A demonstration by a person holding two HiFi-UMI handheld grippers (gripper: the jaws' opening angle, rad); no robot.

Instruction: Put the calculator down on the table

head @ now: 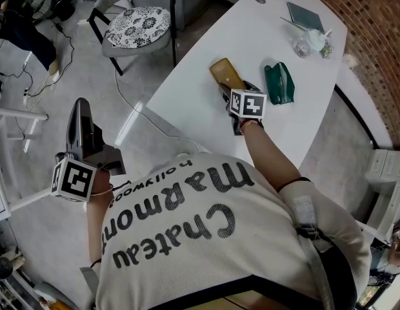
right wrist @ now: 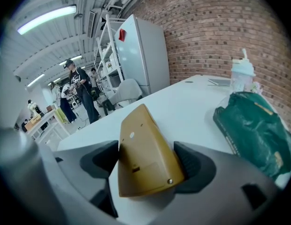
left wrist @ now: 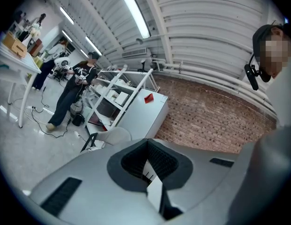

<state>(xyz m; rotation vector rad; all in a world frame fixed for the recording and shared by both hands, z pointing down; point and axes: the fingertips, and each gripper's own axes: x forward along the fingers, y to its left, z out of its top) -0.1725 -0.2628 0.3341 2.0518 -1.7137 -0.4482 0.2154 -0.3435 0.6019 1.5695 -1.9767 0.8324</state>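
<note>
The calculator [head: 226, 75] is a tan slab lying back side up on the white table [head: 251, 37], to the left of a green pouch. My right gripper [head: 237, 88] reaches over its near end, tilted downward. In the right gripper view the calculator [right wrist: 145, 153] sits between the two dark pads [right wrist: 101, 162], which stand wide at its sides without pressing it; the right gripper [right wrist: 148, 164] is open. My left gripper [head: 80, 108] hangs out over the floor left of the table, pointing level. Its fingertips [left wrist: 148, 146] meet with nothing between them.
A green pouch [head: 279, 82] [right wrist: 253, 130] lies just right of the calculator. Further along the table are a clear bottle in plastic wrap [head: 313, 42] [right wrist: 241, 76] and a dark notebook [head: 304, 15]. A chair with a patterned cushion [head: 137, 24] stands on the floor beside cables.
</note>
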